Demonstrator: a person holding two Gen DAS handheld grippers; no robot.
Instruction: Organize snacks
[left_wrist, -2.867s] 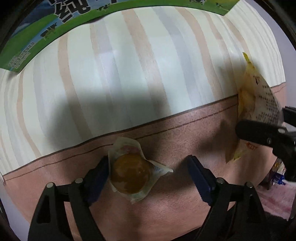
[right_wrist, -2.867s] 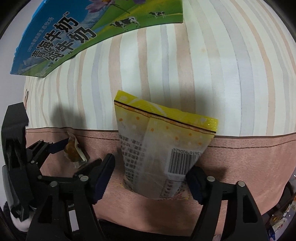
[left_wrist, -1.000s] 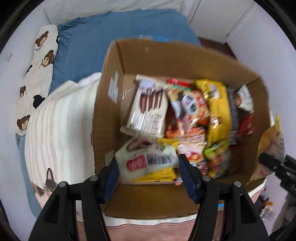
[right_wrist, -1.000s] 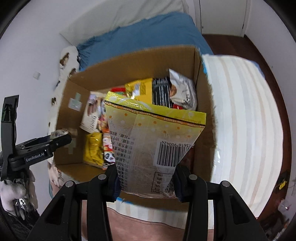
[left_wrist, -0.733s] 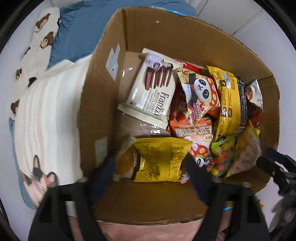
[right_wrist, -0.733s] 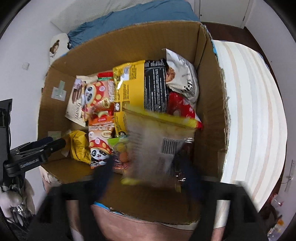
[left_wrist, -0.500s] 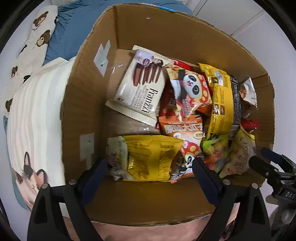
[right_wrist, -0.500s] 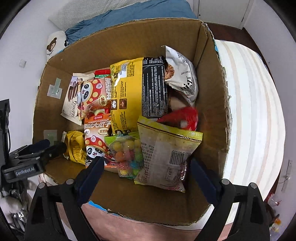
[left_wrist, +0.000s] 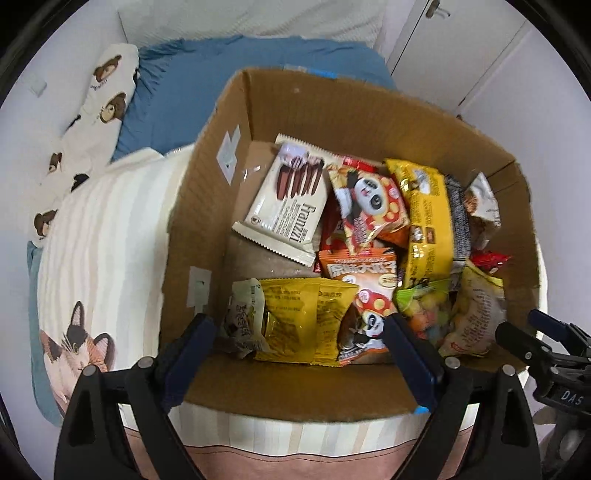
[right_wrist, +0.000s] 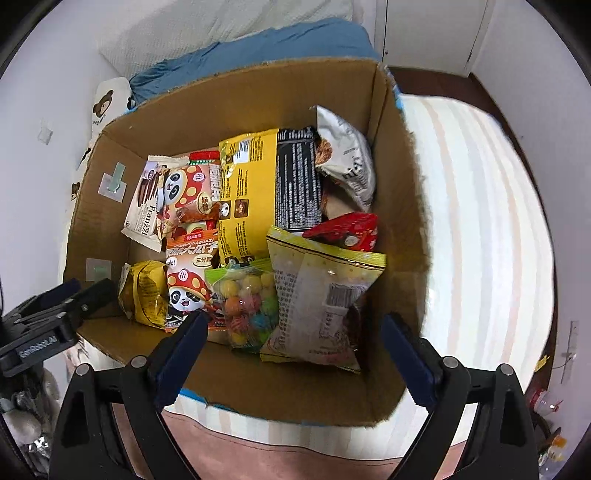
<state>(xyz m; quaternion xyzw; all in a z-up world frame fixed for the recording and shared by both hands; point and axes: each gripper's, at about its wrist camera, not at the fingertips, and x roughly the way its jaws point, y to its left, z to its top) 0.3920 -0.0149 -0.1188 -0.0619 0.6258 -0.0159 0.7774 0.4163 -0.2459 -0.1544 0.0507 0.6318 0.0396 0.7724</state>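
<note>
An open cardboard box (left_wrist: 207, 206) (right_wrist: 399, 192) on the bed holds several snack packs. The small wrapped pastry (left_wrist: 243, 317) lies in the box's near left corner beside a yellow pack (left_wrist: 303, 317). The pale yellow bag with a barcode (right_wrist: 321, 299) (left_wrist: 476, 314) lies at the near right, next to a bag of coloured candy balls (right_wrist: 247, 302). My left gripper (left_wrist: 299, 339) is open and empty above the box's near edge. My right gripper (right_wrist: 291, 336) is open and empty above the near edge too.
The box sits on a striped blanket (right_wrist: 480, 221) with a cat print (left_wrist: 77, 343) on a bed. A blue sheet (left_wrist: 192, 96) and bear-print pillow (left_wrist: 96, 107) lie behind. White walls and a cupboard door (left_wrist: 450, 48) stand at the back.
Both grippers carried their snacks from the blanket to the box, opened and dropped them in. Since half a second ago both have pulled back slightly, still open.
</note>
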